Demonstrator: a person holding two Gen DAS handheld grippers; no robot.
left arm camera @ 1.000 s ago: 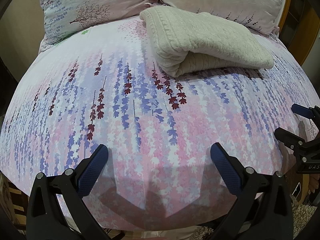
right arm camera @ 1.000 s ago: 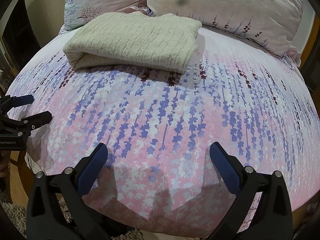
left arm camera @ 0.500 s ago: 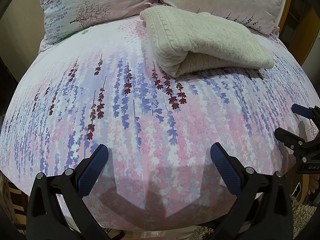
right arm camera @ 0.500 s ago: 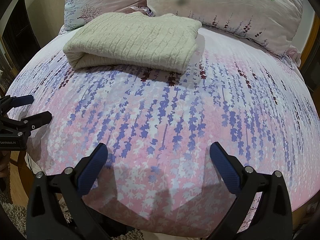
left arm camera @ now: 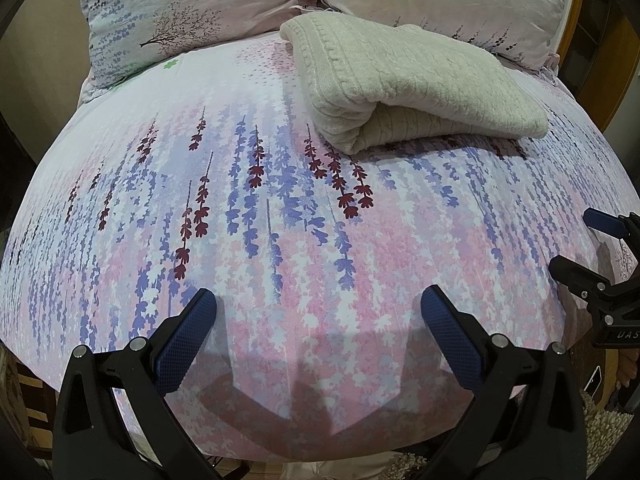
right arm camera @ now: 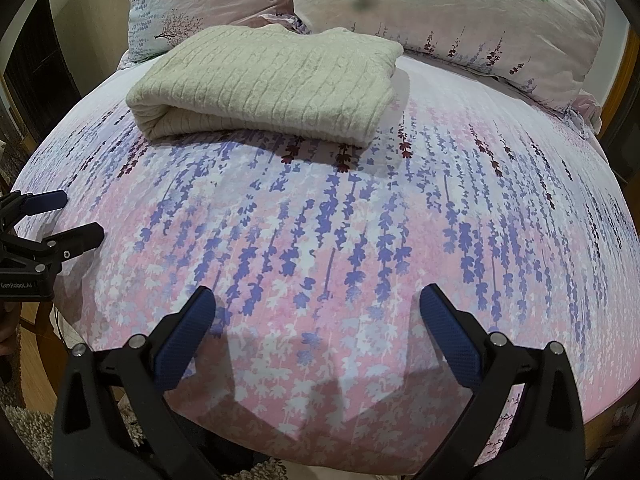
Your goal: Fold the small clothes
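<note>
Hidden: I see only one end of the sweater (left arm camera: 404, 80) in each view; its inner layers are tucked under the fold, and the sleeves do not show.
Cut off: both pillows run past the top edge, and the bed (left arm camera: 280, 208) drops out of sight at the near edge.
Hard to make out: a dark smudge sits on the right pillow (right arm camera: 460, 4) in the right wrist view; I cannot tell what it is.
Sweater: one, cream knit, folded, lying on the bed near the pillows, well apart from both grippers.
Pillows: two; the left pillow (left arm camera: 180, 12) lies beside the other.
Left gripper (left arm camera: 318, 306): fingers spread wide, holding nothing, over the bed's near edge.
Right gripper (right arm camera: 316, 306): fingers spread wide, empty too.
</note>
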